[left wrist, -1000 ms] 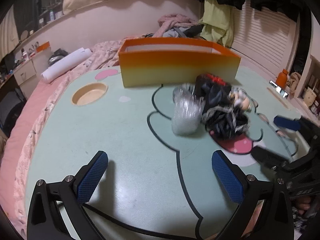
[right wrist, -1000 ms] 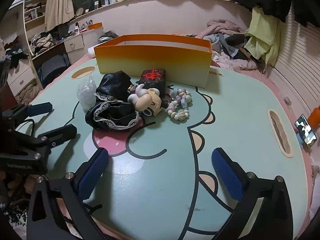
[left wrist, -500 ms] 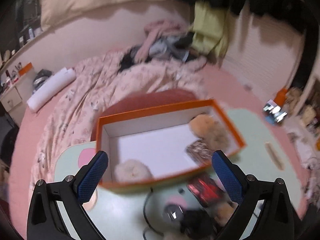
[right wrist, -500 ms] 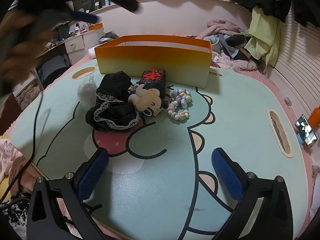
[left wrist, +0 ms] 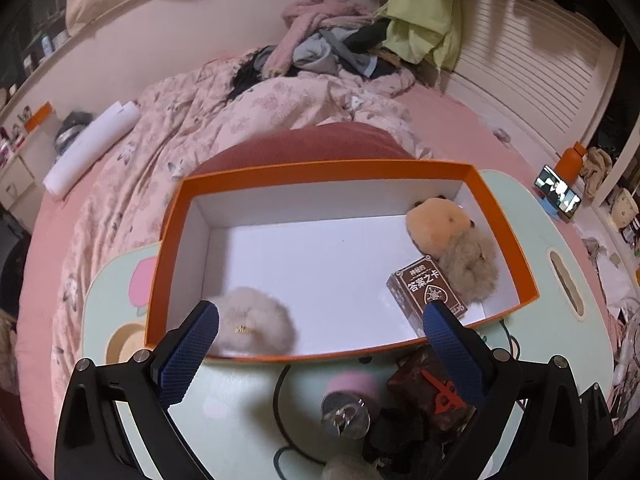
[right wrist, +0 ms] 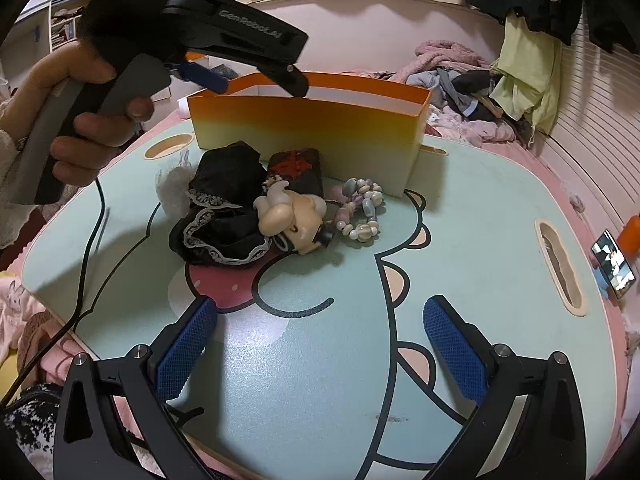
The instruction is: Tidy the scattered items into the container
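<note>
the left gripper (left wrist: 320,344) hangs wide open and empty over the orange box (left wrist: 502,216), the right gripper (right wrist: 320,344) also open and empty, so next is picking the bead bracelet (right wrist: 362,210) lying just beside the box.

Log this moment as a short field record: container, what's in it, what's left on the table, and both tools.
container: orange box, open top, on the table
inside box: white fluffy ball, tan plush, beige fluffy plush, brown card box
left on table: black lace cloth, dark red box, cream figurine, bead bracelet, clear cup
left tool: open, empty, above the box
right tool: open, empty, over the table
</note>
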